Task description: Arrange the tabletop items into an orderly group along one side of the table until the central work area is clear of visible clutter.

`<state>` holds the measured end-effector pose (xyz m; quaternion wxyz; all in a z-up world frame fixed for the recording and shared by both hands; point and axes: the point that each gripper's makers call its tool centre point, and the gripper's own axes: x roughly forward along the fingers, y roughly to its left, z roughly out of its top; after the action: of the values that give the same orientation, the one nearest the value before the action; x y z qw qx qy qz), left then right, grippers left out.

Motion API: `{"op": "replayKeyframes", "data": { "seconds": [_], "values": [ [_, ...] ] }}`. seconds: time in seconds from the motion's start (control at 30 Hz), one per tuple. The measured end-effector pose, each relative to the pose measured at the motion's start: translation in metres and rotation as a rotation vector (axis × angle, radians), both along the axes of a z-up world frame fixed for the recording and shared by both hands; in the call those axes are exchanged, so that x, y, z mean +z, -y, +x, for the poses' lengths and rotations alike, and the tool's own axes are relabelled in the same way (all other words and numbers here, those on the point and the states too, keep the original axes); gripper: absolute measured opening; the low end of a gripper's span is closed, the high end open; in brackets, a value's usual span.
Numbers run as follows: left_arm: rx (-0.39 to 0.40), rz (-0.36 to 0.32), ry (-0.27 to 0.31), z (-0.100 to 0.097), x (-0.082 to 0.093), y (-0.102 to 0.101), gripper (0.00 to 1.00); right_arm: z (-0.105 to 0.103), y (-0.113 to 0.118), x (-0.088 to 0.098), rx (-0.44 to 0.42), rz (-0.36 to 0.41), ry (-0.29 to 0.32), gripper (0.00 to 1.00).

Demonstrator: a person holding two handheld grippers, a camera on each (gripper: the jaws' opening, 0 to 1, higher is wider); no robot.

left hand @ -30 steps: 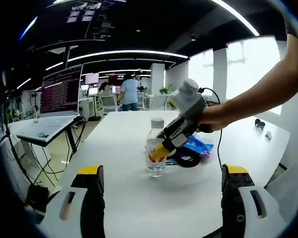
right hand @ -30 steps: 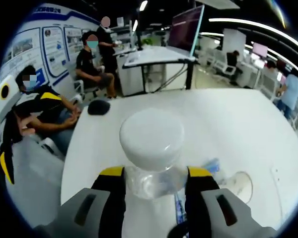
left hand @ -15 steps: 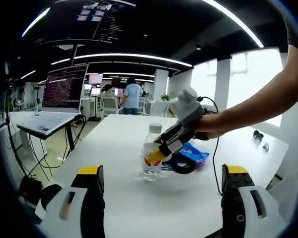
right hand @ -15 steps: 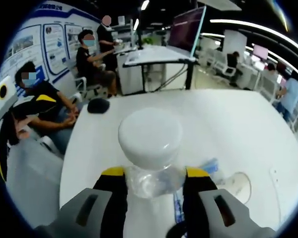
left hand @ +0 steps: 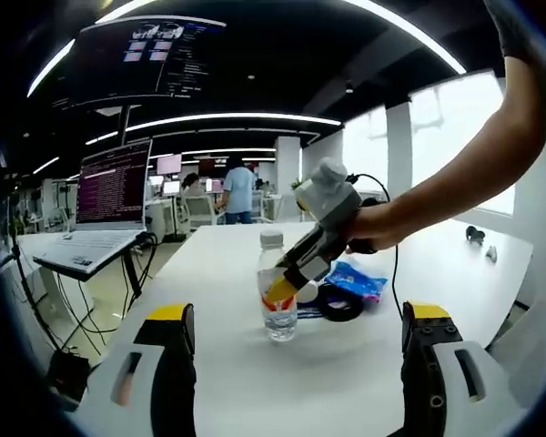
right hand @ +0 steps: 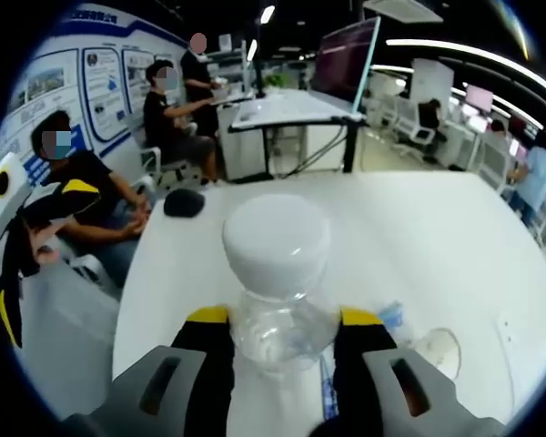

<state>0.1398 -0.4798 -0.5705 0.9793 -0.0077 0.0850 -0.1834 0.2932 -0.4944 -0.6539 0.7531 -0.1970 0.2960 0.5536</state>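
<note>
1. Standing upright on the white counter (left hand: 218, 273), the clear plastic bottle with white cap (left hand: 276, 291) is clenched by the right tool (right hand: 278, 332).
2. Thin walls look soft, slippery; squeezing near the shoulder seems safest.
3. The left tool (left hand: 291, 364) is released, near.

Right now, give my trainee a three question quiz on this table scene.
1. True or false: the right hand-held gripper is shut on the water bottle.
2. The left hand-held gripper is: A open, B shut on a cable, C shut on the bottle.
3. Fill in: beside the bottle lie a blue packet and a black ____.

Key: 1 true; 2 A; 3 ring.
</note>
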Motion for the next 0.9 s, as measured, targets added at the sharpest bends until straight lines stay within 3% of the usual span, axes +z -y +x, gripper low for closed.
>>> {"op": "replayKeyframes", "data": {
  "seconds": [0.1, 0.17, 0.33, 0.57, 0.9],
  "values": [
    [0.0, -0.012, 0.006, 0.0, 0.001, -0.001, 0.98, 0.002, -0.004, 0.002, 0.007, -0.005, 0.0, 0.39],
    [-0.009, 0.041, 0.004, 0.0, -0.002, 0.002, 1.0, 0.004, -0.007, 0.005, 0.011, -0.004, 0.002, 0.39],
    [-0.026, 0.052, 0.02, -0.002, 0.0, 0.005, 0.98, 0.014, -0.017, 0.011, 0.012, 0.008, 0.013, 0.39],
    [0.01, -0.017, 0.026, 0.0, 0.004, -0.005, 0.98, 0.034, -0.032, 0.012, 0.008, 0.002, 0.027, 0.39],
    [0.023, -0.023, 0.02, 0.001, 0.004, -0.006, 0.98, 0.055, -0.057, 0.017, 0.017, 0.016, 0.043, 0.39]
  ]
}}
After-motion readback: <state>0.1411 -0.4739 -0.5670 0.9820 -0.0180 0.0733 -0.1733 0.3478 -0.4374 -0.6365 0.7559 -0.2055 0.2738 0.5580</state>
